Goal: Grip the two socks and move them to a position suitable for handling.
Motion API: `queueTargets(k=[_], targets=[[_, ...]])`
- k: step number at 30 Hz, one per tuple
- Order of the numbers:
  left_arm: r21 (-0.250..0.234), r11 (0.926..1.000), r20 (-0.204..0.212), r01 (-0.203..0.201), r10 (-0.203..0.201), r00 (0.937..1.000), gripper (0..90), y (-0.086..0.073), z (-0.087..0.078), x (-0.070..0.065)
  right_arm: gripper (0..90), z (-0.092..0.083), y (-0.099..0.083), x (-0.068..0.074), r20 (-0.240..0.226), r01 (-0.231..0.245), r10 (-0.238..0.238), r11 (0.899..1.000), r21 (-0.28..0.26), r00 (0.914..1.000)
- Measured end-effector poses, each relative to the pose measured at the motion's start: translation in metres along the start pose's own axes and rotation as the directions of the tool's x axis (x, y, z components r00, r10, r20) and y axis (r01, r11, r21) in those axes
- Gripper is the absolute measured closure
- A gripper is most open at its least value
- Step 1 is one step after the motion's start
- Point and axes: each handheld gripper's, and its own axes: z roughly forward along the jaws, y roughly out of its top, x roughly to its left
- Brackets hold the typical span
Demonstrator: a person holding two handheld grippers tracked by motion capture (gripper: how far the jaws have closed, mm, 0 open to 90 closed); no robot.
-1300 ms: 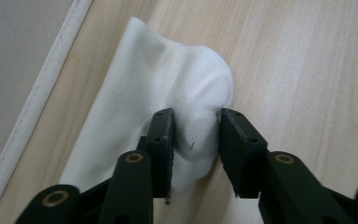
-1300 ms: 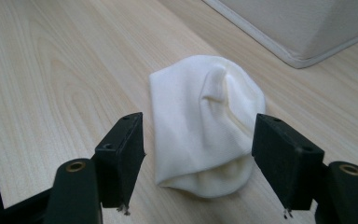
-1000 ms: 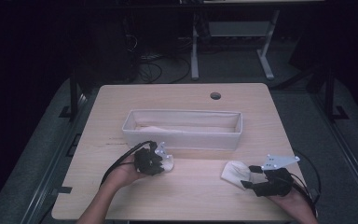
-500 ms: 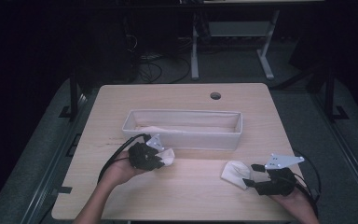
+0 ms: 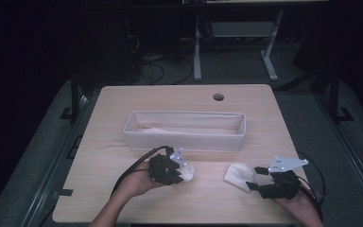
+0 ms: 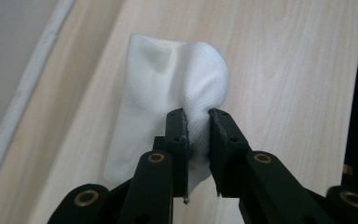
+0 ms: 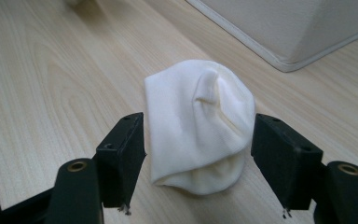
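Note:
My left gripper [image 5: 182, 171] [image 6: 197, 122] is shut on a white sock [image 6: 168, 88] [image 5: 186, 171], pinching a fold of its cloth just above the wooden table [image 5: 123, 142], near the front of the cloth bin [image 5: 184, 139]. A second white folded sock [image 5: 238, 175] [image 7: 200, 121] lies on the table at the front right. My right gripper [image 5: 255, 182] [image 7: 198, 154] stands open around it, one jaw on each side, pads apart from the cloth.
The long white cloth bin stands across the middle of the table with pale fabric [image 5: 160, 129] inside at its left end. A round cable hole [image 5: 218, 97] is at the table's back. Dark floor with table legs and cables lies beyond.
My left gripper has moved right and risen a little with the sock in it. The right gripper and its sock have stayed where they were.

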Motion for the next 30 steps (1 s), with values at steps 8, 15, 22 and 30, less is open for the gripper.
queueTargets(k=[8,15,22,30], targets=[[0.049,0.9987,0.039,-0.014,0.012,0.9992,78.3,-0.001,0.016,-0.009,34.3,0.002,-0.001,0.0,-0.003,0.001,-0.001,1.0,0.004,1.0],[0.069,0.9975,0.063,-0.014,0.009,0.998,76.6,-0.003,0.022,-0.018,34.4,0.003,-0.001,0.002,-0.006,0.008,-0.008,1.0,0.012,1.0],[0.078,0.9966,0.089,-0.024,0.017,0.9959,69.3,-0.001,0.026,-0.023,34.3,0.004,0.0,0.002,-0.009,0.012,-0.012,1.0,0.011,0.9999],[0.059,0.997,0.072,-0.049,0.045,0.9964,62.8,-0.001,0.012,-0.029,34.3,0.003,-0.001,0.003,-0.009,0.011,-0.011,1.0,0.016,0.9999]])
